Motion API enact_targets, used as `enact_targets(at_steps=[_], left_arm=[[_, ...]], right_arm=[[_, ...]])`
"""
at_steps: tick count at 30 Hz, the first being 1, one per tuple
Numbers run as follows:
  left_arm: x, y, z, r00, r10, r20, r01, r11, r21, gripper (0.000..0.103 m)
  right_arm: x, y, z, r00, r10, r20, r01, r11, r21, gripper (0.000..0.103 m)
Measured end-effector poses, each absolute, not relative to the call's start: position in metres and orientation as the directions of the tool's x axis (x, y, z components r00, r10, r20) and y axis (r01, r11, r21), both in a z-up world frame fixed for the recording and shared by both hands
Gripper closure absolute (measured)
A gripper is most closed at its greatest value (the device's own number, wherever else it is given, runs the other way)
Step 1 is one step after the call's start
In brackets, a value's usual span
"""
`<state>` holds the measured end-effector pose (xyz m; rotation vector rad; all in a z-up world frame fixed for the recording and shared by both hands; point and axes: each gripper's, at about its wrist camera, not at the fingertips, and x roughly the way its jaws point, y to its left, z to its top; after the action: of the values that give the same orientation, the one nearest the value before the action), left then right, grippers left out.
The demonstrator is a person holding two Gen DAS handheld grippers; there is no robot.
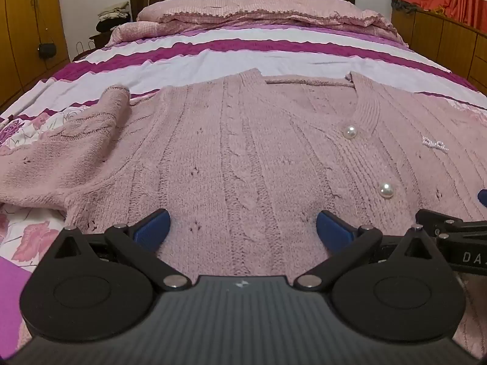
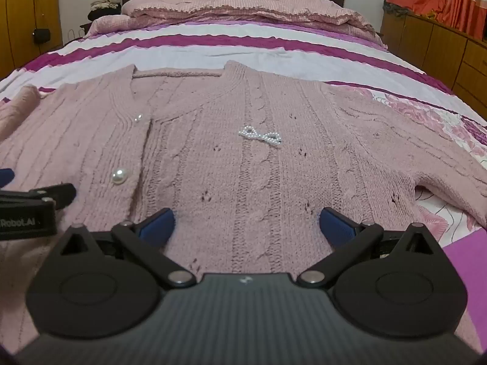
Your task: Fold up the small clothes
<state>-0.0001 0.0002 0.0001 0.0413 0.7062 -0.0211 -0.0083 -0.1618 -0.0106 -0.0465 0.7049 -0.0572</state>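
Observation:
A pink cable-knit cardigan [image 1: 243,140] with pearl buttons [image 1: 385,190] lies flat, front up, on the bed; it also shows in the right wrist view [image 2: 243,158], with a pearl bow [image 2: 260,134] on its chest. Its left sleeve [image 1: 61,149] is bent inward, its right sleeve [image 2: 432,158] spreads out. My left gripper [image 1: 243,225] is open and empty just above the hem, over the left half. My right gripper [image 2: 245,222] is open and empty above the hem, over the right half. Each gripper shows at the edge of the other's view.
The bed has a striped purple and white sheet [image 1: 243,57] with a floral border [image 1: 27,228] and a pink quilt [image 1: 258,9] at the headboard. Wooden wardrobes [image 1: 27,24] stand left, a low cabinet [image 2: 441,48] right.

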Motion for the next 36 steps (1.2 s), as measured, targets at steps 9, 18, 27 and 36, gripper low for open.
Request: enact_targets(at_steps=[9,18,27,36], left_arm=[[-0.0002,-0.0018,-0.0006,0.758,0.003,-0.653,0.031,0.999,0.041,0.000],[0.0019,-0.0046,-0.0020,0.757,0.005,-0.654,0.032,0.999,0.044,0.000],[0.0020,-0.0043,-0.0019,0.757,0.004,-0.653,0.032,0.999,0.044,0.000],[0.0019,-0.0042,-0.0019,0.757,0.004,-0.653,0.032,0.999,0.043,0.000]], right_arm=[[-0.0092,-0.1638,-0.0107,0.763,-0.067,-0.642,0.038,0.997,-0.060,0.000],[-0.0108,-0.1624,-0.0103,0.764,-0.070,-0.641,0.037,0.997,-0.064,0.000],[-0.0096,-0.1629,-0.0109,0.765,-0.069,-0.641,0.037,0.997,-0.064,0.000],[-0.0098,-0.1632,-0.0112,0.764,-0.069,-0.641,0.037,0.997,-0.063,0.000]])
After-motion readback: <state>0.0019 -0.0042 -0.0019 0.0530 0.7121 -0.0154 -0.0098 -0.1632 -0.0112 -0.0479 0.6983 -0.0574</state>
